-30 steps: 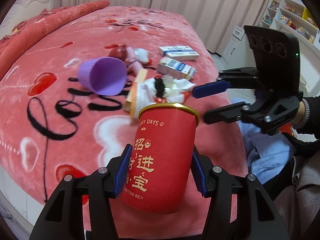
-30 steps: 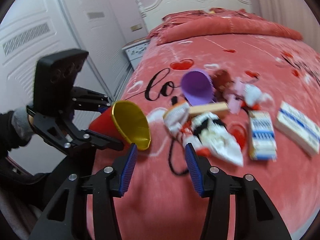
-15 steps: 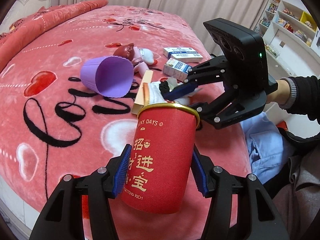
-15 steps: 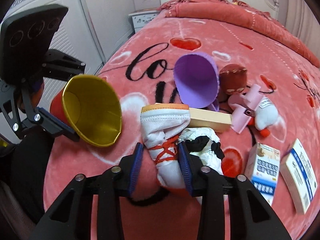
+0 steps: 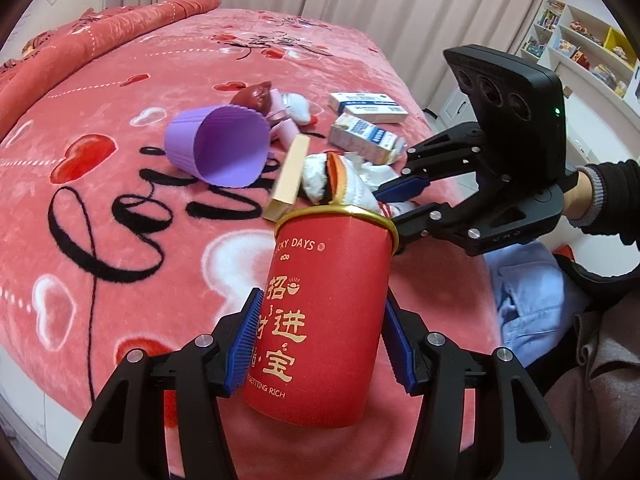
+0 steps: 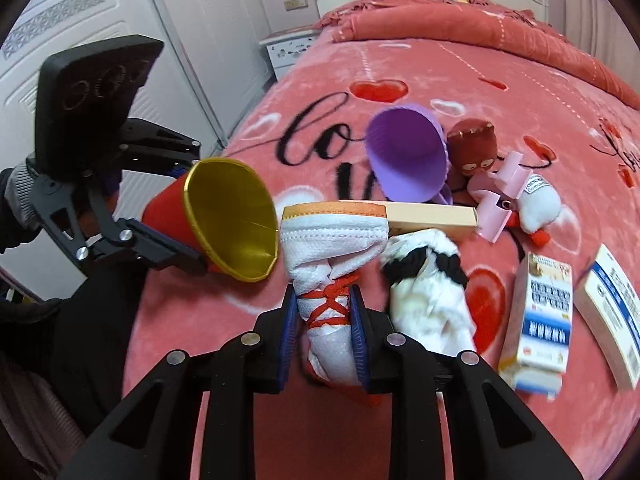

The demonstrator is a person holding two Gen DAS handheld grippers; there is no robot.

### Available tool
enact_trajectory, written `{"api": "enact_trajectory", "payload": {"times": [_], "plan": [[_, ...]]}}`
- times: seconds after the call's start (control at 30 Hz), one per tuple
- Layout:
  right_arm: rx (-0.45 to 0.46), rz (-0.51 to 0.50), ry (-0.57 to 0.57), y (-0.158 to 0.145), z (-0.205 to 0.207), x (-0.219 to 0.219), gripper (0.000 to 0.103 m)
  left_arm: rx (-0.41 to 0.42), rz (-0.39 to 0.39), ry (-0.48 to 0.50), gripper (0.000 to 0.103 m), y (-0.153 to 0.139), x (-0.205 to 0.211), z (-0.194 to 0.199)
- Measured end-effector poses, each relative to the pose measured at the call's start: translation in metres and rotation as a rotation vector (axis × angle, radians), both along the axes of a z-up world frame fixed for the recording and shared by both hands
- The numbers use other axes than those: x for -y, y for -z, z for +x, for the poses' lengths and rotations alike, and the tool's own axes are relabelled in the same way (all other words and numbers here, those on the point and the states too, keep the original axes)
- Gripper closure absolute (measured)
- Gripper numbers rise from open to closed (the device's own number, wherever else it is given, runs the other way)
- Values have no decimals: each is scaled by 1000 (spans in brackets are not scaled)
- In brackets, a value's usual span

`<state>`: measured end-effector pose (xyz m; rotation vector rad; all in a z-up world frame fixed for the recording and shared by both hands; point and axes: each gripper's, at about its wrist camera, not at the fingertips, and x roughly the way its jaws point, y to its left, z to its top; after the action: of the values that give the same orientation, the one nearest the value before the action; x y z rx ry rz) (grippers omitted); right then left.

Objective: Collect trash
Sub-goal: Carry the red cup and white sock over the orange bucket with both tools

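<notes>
My left gripper is shut on a red can with gold lettering, held tilted over the bed's near edge; its gold-lined mouth faces the trash. My right gripper is shut on a white cloth piece with red lacing and an orange rim and holds it just right of the can's mouth. In the left wrist view that cloth sits just behind the can's rim, with the right gripper coming in from the right.
On the red heart-print blanket lie a purple cup on its side, a flat beige box, a white and black wad, blue-white cartons, a brown plush and a pink clip. Shelves stand at right.
My right gripper closed on the laced white cloth, lifted it off the blanket and carried it toward the can's mouth. The left gripper kept the can nearly still.
</notes>
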<state>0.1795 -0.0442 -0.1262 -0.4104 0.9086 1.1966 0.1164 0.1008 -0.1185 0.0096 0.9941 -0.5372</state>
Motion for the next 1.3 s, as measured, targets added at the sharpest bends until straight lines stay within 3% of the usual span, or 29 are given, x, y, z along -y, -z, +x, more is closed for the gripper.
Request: {"api": "enact_trajectory", "payload": {"times": [0.33, 0.6, 1.0, 1.3], "plan": [[-13, 57, 58, -30, -68, 57, 78, 39, 33, 52, 45, -25, 52, -46], [6, 106, 198, -46, -109, 141, 78, 63, 44, 152, 45, -33, 111, -64], [57, 146, 534, -59, -136, 305, 78, 122, 28, 460, 45, -50, 258, -36], [42, 135, 823, -40, -160, 441, 78, 103, -1, 689, 45, -37, 374, -12]]}}
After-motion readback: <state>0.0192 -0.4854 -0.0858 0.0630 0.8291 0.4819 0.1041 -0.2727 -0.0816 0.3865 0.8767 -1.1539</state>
